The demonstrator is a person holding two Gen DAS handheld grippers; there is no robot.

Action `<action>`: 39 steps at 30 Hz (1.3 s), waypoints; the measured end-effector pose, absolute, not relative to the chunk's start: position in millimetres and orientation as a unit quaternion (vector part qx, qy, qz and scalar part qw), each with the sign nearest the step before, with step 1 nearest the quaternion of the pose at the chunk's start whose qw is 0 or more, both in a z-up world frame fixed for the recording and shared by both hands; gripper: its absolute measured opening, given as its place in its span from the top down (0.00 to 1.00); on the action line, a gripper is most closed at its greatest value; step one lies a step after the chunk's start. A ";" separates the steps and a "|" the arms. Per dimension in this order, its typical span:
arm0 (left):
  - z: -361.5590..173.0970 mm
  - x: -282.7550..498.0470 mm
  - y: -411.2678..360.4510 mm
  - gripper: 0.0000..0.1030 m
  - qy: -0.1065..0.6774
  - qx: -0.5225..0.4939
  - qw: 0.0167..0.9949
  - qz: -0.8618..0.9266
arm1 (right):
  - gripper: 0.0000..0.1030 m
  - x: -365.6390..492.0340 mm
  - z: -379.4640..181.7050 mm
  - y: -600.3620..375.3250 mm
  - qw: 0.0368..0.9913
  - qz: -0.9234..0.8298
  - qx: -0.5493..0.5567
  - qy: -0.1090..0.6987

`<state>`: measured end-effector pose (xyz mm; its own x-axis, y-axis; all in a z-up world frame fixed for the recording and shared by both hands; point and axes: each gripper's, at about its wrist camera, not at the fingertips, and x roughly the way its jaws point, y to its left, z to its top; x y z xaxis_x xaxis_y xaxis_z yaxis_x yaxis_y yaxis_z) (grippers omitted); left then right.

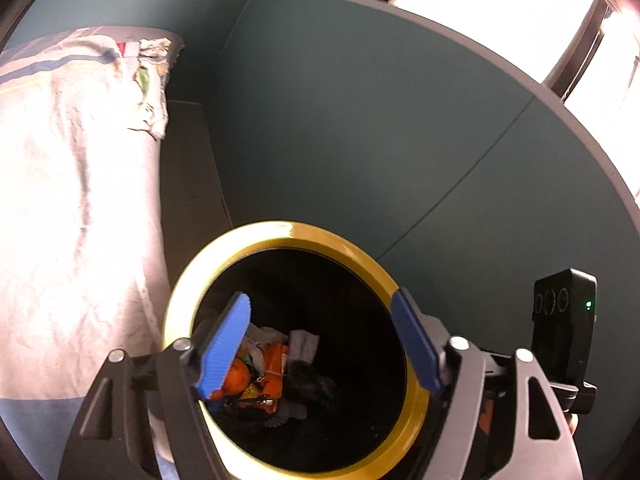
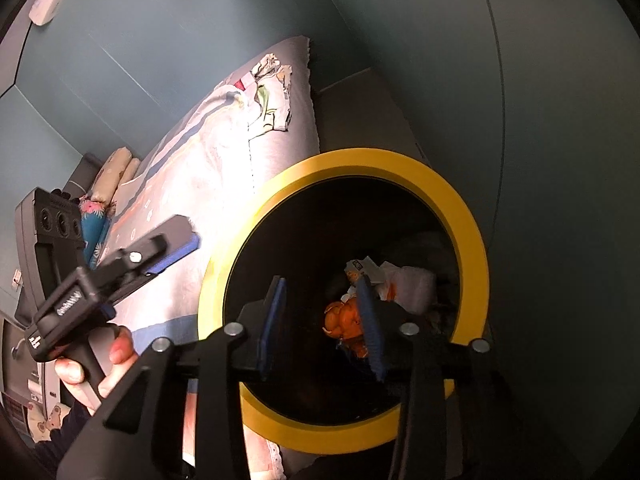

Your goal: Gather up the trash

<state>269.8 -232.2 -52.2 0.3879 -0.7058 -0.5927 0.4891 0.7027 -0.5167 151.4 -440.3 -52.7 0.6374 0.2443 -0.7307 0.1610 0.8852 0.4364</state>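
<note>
A round black bin with a yellow rim (image 1: 224, 248) (image 2: 468, 216) stands beside the bed. Inside lie orange wrappers (image 1: 256, 380) (image 2: 344, 320) and white crumpled paper (image 1: 304, 344) (image 2: 400, 276). My left gripper (image 1: 320, 344) is open and empty above the bin's mouth. My right gripper (image 2: 324, 328) is open and empty, also over the bin's mouth. The left gripper also shows at the left of the right wrist view (image 2: 120, 264), held in a hand. A crumpled wrapper (image 1: 154, 80) (image 2: 274, 92) lies at the far end of the bed.
The bed with a pale cover (image 1: 60, 208) (image 2: 200, 184) runs along the bin's left side. Teal walls (image 1: 360, 120) close in behind and to the right. Pillows (image 2: 116, 176) lie at the bed's head. A narrow strip of floor (image 1: 188, 168) runs between bed and wall.
</note>
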 end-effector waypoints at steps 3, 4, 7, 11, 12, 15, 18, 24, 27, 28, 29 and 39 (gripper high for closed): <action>-43.8 266.1 -213.7 0.26 0.406 -0.134 0.833 -0.350 | 0.59 149.2 -47.2 -433.3 0.877 0.021 0.227 0.423; -41.0 264.2 -205.8 0.24 0.401 -0.135 0.838 -0.343 | 0.58 148.7 -43.6 -428.1 0.880 0.016 0.217 0.421; -36.1 262.9 -183.2 0.19 0.390 -0.136 0.852 -0.322 | 0.49 150.2 -36.8 -418.2 0.887 0.009 0.202 0.416; -30.1 261.3 -151.5 0.15 0.375 -0.134 0.872 -0.284 | 0.21 157.3 -28.6 -401.0 0.896 -0.001 0.185 0.405; -29.4 259.6 -139.9 0.15 0.369 -0.132 0.879 -0.271 | 0.13 157.5 -28.1 -398.8 0.897 -0.003 0.182 0.403; -24.0 249.5 -109.6 0.11 0.350 -0.121 0.899 -0.235 | 0.09 165.3 -24.1 -380.3 0.902 -0.013 0.170 0.397; -19.4 237.1 -79.5 0.08 0.330 -0.107 0.917 -0.199 | 0.08 169.9 -22.3 -350.9 0.914 -0.045 0.123 0.384; -12.6 205.1 -23.9 0.08 0.299 -0.079 0.943 -0.126 | 0.08 180.4 -21.7 -294.3 0.921 -0.039 0.062 0.383; -7.2 186.7 -0.5 0.08 0.283 -0.066 0.953 -0.090 | 0.08 173.4 -18.4 -276.5 0.927 -0.032 0.041 0.371; -4.8 180.5 6.9 0.08 0.276 -0.062 0.956 -0.081 | 0.08 169.1 -14.4 -263.1 0.933 -0.029 0.029 0.357; -2.7 172.5 15.1 0.08 0.267 -0.058 0.960 -0.069 | 0.08 165.4 -11.3 -252.3 0.938 -0.030 0.018 0.344; 14.8 105.1 61.2 0.08 0.212 -0.067 0.975 0.024 | 0.08 114.7 12.4 -173.0 0.967 -0.033 -0.011 0.251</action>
<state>105.1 61.2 14.8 0.9091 0.0177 -0.4162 -0.0743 0.9900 -0.1202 114.7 -173.0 12.4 0.8720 -0.0698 -0.4845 0.0592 0.9976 -0.0372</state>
